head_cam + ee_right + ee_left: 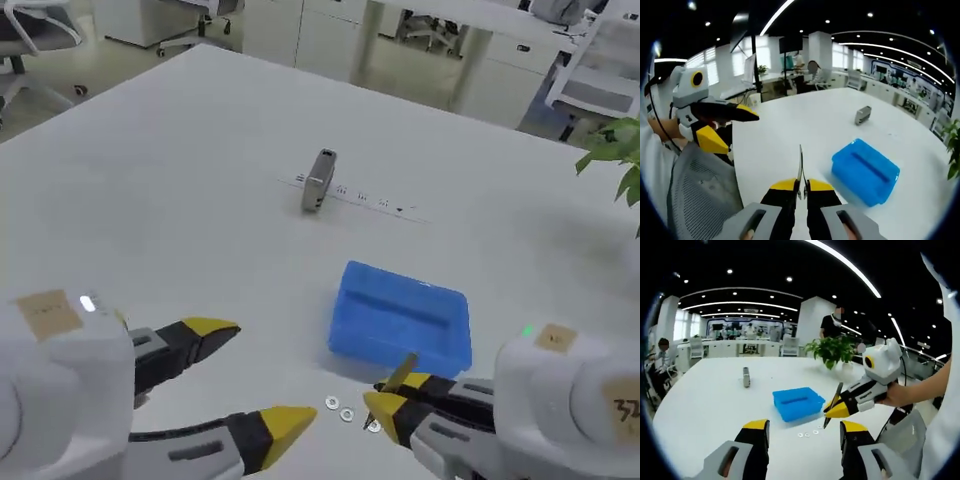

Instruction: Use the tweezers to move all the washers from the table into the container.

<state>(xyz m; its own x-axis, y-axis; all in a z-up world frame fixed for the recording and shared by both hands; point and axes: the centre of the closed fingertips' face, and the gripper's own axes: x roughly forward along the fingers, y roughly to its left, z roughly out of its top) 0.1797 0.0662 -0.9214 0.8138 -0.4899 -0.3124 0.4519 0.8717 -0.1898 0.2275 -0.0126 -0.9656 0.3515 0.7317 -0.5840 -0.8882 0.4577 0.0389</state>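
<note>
Pinching tweezers tight in right gripper, angled down at washers beside container, probably lining up a pick; left gripper gaping, empty, parked aside.

1. This is an open-plan office: the wide white bench stands in a large hall among rows of matching white desks.
2. Wheeled office chairs stand by the desks, and a grey mesh chair is just beside the bench.
3. The dark ceiling carries long curved strip lights and small round spotlights.
4. A dark screen stands on a pole, a seated person is at a far desk, and a potted plant stands at the far end of the bench.
</note>
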